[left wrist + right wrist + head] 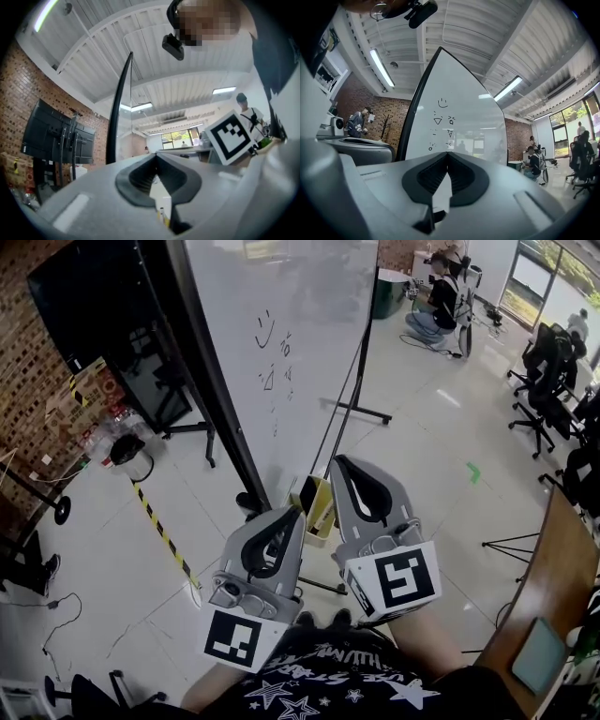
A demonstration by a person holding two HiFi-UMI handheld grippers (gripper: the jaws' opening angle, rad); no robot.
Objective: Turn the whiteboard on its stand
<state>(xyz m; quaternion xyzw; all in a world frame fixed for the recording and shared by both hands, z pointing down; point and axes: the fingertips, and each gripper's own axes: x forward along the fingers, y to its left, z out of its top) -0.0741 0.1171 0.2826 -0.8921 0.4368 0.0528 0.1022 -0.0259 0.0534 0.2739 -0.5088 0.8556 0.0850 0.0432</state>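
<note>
- A dark shirt with white stars, on the person, lies nearest, at the bottom of the head view.
- Just above it, the grey left gripper with black pads has its jaws together at the tips, and nothing is between them; its own view shows the same.
- Beside it, the grey right gripper reaches a little further forward. Its jaws are also together and empty.
- At the far left, a black flat screen stands on a dark stand before a red brick wall.
- A yellow-and-black striped tape runs across the pale floor.
- The large whiteboard with a dark frame stands upright on its stand directly in front of both grippers, with small marker drawings on its face. Whether a gripper touches it I cannot tell.
- A yellow box-like thing sits near its foot.
- Further right, a seated person is far back, then black office chairs and a brown wooden table.
</note>
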